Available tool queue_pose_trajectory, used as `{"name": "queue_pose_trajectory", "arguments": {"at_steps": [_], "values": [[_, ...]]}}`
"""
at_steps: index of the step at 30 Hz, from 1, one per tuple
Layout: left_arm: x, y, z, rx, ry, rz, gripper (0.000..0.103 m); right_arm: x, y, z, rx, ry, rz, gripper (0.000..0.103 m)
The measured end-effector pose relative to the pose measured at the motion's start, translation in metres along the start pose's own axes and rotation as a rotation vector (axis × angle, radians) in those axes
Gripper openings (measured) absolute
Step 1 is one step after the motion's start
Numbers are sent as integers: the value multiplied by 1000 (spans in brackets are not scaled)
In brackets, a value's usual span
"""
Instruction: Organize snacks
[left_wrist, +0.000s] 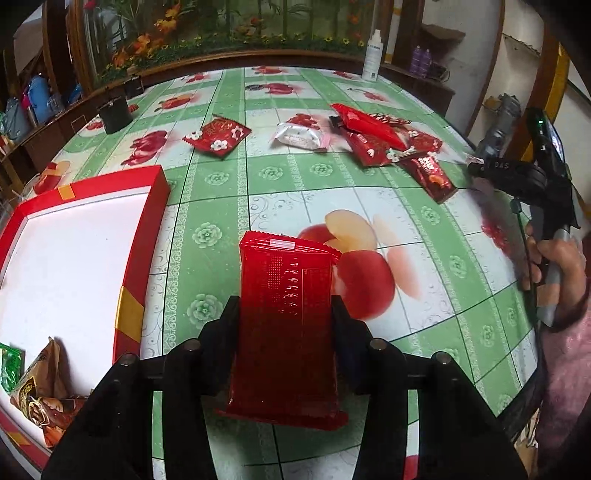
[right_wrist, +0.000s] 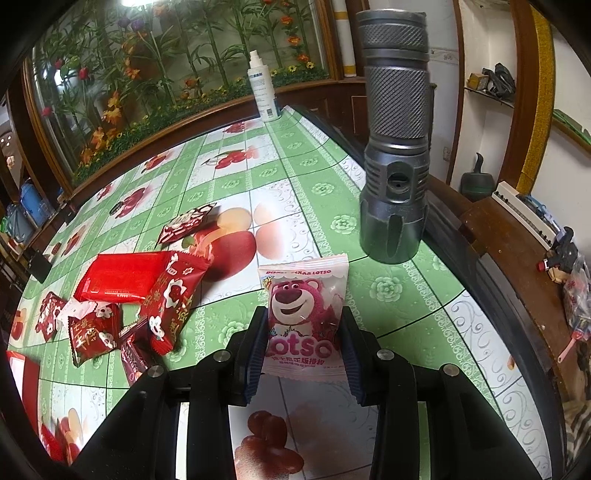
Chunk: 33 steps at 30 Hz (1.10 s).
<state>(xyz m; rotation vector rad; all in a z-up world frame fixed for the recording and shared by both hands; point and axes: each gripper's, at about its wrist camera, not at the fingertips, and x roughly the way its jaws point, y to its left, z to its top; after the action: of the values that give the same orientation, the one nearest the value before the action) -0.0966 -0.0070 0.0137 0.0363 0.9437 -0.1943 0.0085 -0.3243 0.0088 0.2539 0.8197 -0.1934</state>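
1. The left hand-held gripper holds a long red snack packet lengthwise between its fingers, both pads pressed against the packet's sides, above the green fruit-print tabletop.
2. To the left of that packet lies an open red gift box with a white interior; a few wrapped snacks, one brown and gold and one green, sit in its near corner.
3. Farther across the tabletop, a flat red packet with white flowers lies alone, a white packet lies just right of it, and a loose heap of red packets spreads beyond that.
4. At the right edge of the left wrist view, a hand in a pink sleeve grips the handle of the other tool.
5. The right hand-held gripper is closed narrowly on a pink-and-white packet printed with a pink bear, which stands upright between its fingers.
6. In the right wrist view, the same heap of red packets lies to the left of the held bear packet, well apart from it.
7. A dark metal flashlight stands head-down on the tabletop near its right edge, beyond the bear packet.
8. A white spray bottle stands at the far edge of the tabletop, in front of a mural of flowers and bamboo.
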Motion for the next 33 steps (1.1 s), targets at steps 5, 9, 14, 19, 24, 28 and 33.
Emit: {"name": "queue_pose_trajectory", "arguments": {"at_steps": [5,9,14,19,24,28,33], "values": [[-14,1,1,-3,-37,-20,44,-6,-2,1,10,-39,5,38],[-29,4,4,-17,-73,-47,44,-18,-1,2,6,-101,18,38],[-56,6,6,-19,-144,-64,44,-34,0,4,1,-191,20,37],[-81,14,8,-25,-204,-75,44,-40,-4,3,33,-211,49,37],[-100,36,6,-57,-246,-57,44,-53,-6,-2,90,-229,99,37],[-110,62,3,-101,-269,-31,44,-62,7,-9,111,-222,169,37],[-118,94,-7,-161,-284,3,44,-70,50,-26,69,-179,276,37]]}}
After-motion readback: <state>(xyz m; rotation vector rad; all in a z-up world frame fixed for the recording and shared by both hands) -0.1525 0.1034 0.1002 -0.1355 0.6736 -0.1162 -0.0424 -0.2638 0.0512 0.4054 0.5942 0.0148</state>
